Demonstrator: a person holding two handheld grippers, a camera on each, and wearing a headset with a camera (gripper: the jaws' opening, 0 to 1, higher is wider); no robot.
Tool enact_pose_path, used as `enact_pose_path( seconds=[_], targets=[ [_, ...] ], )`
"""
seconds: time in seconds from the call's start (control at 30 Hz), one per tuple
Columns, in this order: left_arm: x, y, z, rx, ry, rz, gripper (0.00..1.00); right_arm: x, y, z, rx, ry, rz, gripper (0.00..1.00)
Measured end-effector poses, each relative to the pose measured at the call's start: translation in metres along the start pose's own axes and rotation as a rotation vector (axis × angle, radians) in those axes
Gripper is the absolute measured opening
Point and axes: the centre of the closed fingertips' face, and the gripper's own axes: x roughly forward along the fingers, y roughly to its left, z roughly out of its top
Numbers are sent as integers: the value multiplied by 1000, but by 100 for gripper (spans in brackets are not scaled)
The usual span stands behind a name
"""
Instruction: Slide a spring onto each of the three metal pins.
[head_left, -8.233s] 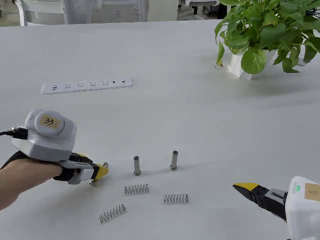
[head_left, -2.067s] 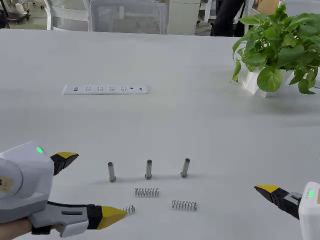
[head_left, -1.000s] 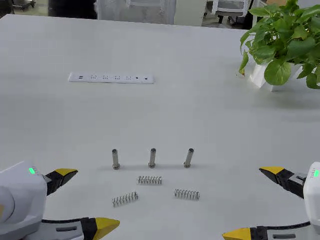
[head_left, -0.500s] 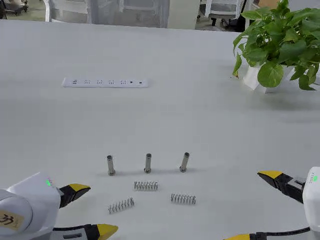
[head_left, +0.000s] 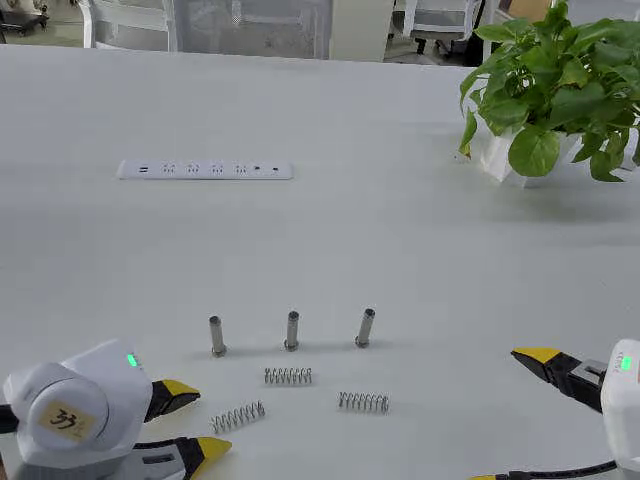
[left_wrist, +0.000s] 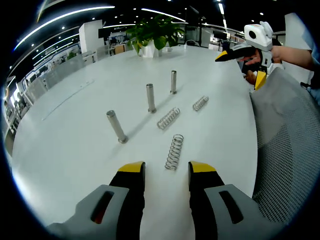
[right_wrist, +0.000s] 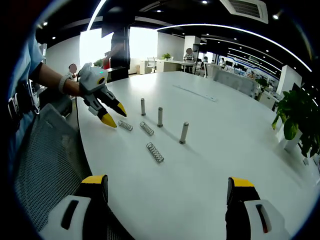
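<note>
Two sets of jaws spread, empty: left gripper (left_wrist: 165, 167) with "33" sticker (head_left: 62, 420), right gripper (right_wrist: 168, 181).

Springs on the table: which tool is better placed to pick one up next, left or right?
Left, probably. The left tool is open, with the nearest spring lying just ahead, in line with its jaw gap; the right tool, also open, sits farther off.
</note>
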Motion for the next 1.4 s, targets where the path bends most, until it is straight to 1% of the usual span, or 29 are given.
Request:
enact_pose_path(
  seconds=[0.13, 0.17, 0.2, 0.27, 0.43, 0.5, 0.6, 0.7, 0.77, 0.9, 0.97, 1.03, 1.13, 1.2, 1.27, 1.4],
  targets=[
    [4, -2, 0, 33, 23, -19, 27, 0, 1, 1, 3, -3, 0, 99],
    [5, -2, 0, 37, 27, -20, 26, 0, 1, 1, 4, -4, 0, 99],
    [7, -2, 0, 36, 42, -24, 24, 0, 0, 0, 3, -5, -1, 99],
    [8, -2, 0, 39, 47, -26, 22, 0, 0, 1, 4, -6, -2, 99],
    [12, -3, -2, 71, 89, -39, 20, 0, -1, 2, 9, -13, -6, 99],
    [11, -4, -1, 88, 101, -44, 18, 1, 0, 2, 8, -13, -4, 99],
    [13, -5, 0, 92, 120, -52, 16, 2, 0, 2, 9, -12, -2, 99],
    [14, -7, 0, 99, 152, -65, 14, 4, 2, 1, 9, -12, 3, 99],
    [15, -6, 0, 102, 169, -66, 13, 4, 2, 1, 11, -14, 4, 99],
    [15, -7, -1, 103, 233, -73, 11, 4, 3, 0, 13, -15, 6, 99],
    [16, -7, -1, 123, 256, -79, 10, 4, 4, 0, 15, -17, 7, 99],
    [16, -8, -1, 120, 275, -77, 9, 5, 4, 0, 15, -16, 7, 99],
    [17, -6, -2, 113, 296, -72, 8, 4, 5, -1, 17, -18, 8, 99],
    [16, -6, -3, 110, 303, -70, 7, 4, 5, -1, 17, -18, 8, 99],
    [16, -6, -4, 99, 307, -64, 7, 4, 6, -1, 18, -18, 9, 99],
    [15, -6, -4, 102, 302, -51, 7, 4, 7, 0, 20, -23, 10, 99]
  ],
)
